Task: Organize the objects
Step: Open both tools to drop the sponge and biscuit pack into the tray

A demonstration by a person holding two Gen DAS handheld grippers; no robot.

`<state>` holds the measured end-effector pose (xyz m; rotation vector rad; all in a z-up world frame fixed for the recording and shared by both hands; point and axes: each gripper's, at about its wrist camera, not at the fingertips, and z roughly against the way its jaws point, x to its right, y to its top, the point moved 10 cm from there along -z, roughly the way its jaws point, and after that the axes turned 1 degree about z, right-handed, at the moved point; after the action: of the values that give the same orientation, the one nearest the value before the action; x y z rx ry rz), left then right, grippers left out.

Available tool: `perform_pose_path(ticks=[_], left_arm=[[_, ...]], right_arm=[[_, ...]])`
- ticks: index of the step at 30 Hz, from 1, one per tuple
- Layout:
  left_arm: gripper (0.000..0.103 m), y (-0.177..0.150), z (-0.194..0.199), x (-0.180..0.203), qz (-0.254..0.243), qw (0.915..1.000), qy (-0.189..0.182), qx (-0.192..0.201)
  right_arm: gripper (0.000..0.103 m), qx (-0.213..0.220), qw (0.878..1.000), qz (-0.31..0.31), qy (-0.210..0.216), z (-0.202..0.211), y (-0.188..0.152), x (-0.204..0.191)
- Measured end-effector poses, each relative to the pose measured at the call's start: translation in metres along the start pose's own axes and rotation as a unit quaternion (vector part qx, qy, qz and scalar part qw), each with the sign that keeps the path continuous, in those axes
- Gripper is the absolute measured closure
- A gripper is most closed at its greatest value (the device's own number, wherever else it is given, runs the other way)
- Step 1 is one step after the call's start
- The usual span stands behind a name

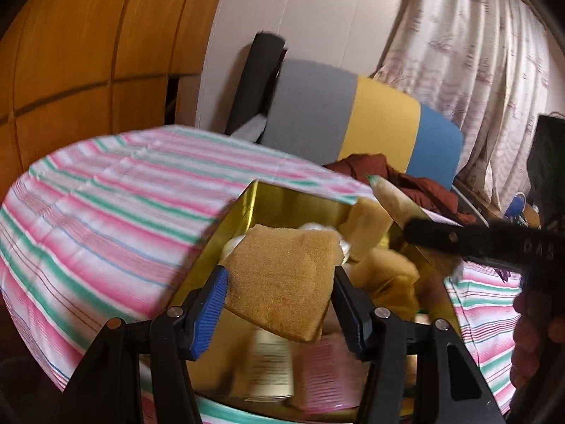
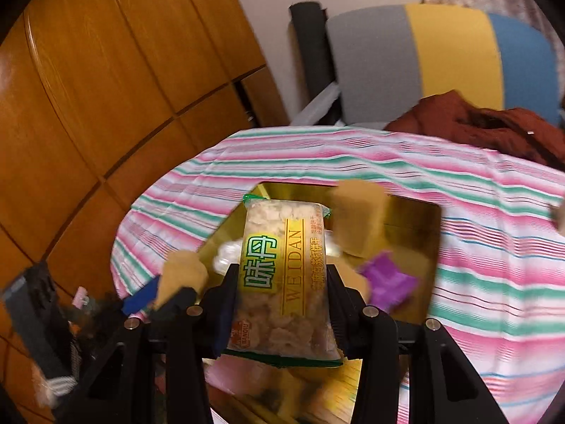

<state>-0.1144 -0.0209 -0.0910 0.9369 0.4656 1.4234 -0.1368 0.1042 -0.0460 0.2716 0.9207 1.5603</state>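
Striped tablecloth [image 1: 106, 212] w/ gold box [image 2: 406, 219]; left hand-held gripper [image 1: 279, 282] clamps sponge [image 1: 282, 275].

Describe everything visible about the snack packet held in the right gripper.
The snack packet is a clear plastic pouch with green sealed edges, showing pale, lumpy pieces inside. A yellow label band carries green Chinese characters and the word WEIDAN. It stands lengthwise along the fingers, clamped on both sides by the right gripper, its far end pointing over the open gold box. Only the gripper's fingers visibly touch it. The left wrist view shows it edge-on, its tip above the box.
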Motion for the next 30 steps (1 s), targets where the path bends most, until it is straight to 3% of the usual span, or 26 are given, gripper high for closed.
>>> perform_pose_path(ticks=[10,15,17,22,30], left_arm=[[0.044,-0.026,-0.018,-0.025,0.012,0.9985,0.003,-0.054],[0.044,-0.029,-0.018,-0.02,0.009,0.9982,-0.003,-0.059],[0.044,-0.03,-0.018,-0.017,0.005,0.9982,-0.008,-0.059],[0.043,-0.031,-0.022,-0.016,0.001,0.998,-0.005,-0.063],[0.043,-0.017,-0.015,-0.019,0.029,0.9981,-0.02,-0.051]], right_arm=[[0.056,-0.067,0.997,-0.037,-0.001,-0.079,0.006,-0.016],[0.043,-0.064,0.994,-0.09,0.002,-0.103,0.015,-0.006],[0.042,-0.056,0.995,-0.088,0.003,-0.097,0.016,-0.006],[0.028,-0.002,0.999,-0.035,-0.002,-0.056,0.016,-0.016],[0.026,0.045,0.999,-0.015,-0.004,-0.002,0.002,-0.014]])
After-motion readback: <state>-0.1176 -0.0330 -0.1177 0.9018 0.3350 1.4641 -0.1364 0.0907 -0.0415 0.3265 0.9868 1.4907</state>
